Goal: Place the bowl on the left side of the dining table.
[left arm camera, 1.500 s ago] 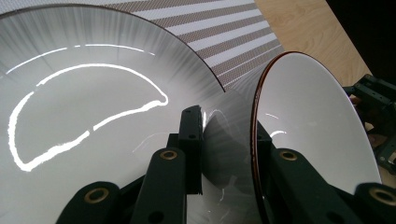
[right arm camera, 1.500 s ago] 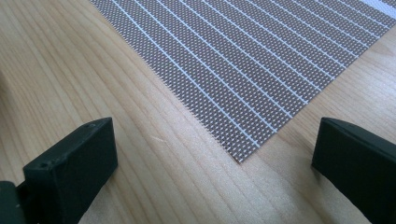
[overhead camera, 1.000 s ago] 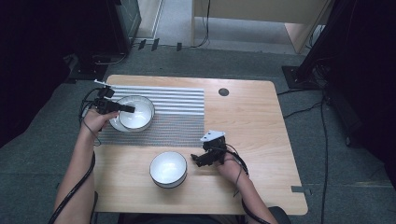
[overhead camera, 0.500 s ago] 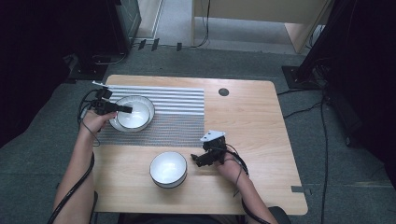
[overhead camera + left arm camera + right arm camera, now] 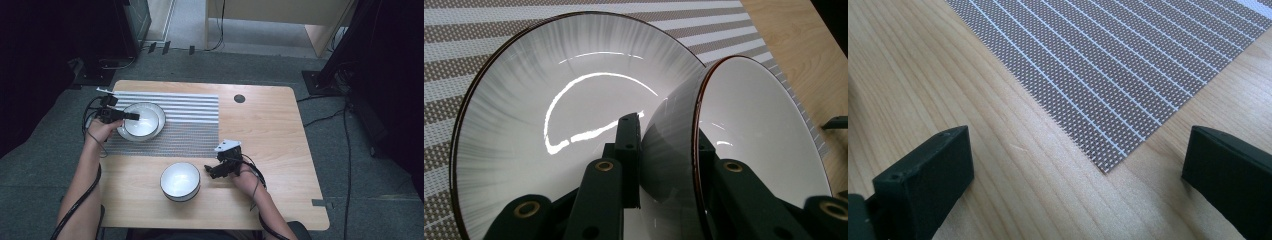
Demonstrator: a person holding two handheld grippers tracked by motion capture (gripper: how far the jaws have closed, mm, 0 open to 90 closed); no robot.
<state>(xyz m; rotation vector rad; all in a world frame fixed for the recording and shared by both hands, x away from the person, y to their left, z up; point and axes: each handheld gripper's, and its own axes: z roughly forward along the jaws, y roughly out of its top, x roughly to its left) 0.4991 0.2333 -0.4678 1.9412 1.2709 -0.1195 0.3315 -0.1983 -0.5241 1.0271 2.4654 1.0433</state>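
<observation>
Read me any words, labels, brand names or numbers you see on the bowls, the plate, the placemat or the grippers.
None: the bowl, plate, striped placemat, second bowl, left gripper and right gripper carry no readable text.

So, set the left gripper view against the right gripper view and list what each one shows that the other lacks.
Left gripper view: the left gripper shut on the rim of a small bowl, which is tilted inside a larger bowl. Right gripper view: the right gripper, jaws wide open with nothing between them, over bare table beside a corner of the mat. Both share the striped mat on the wooden table.
</observation>
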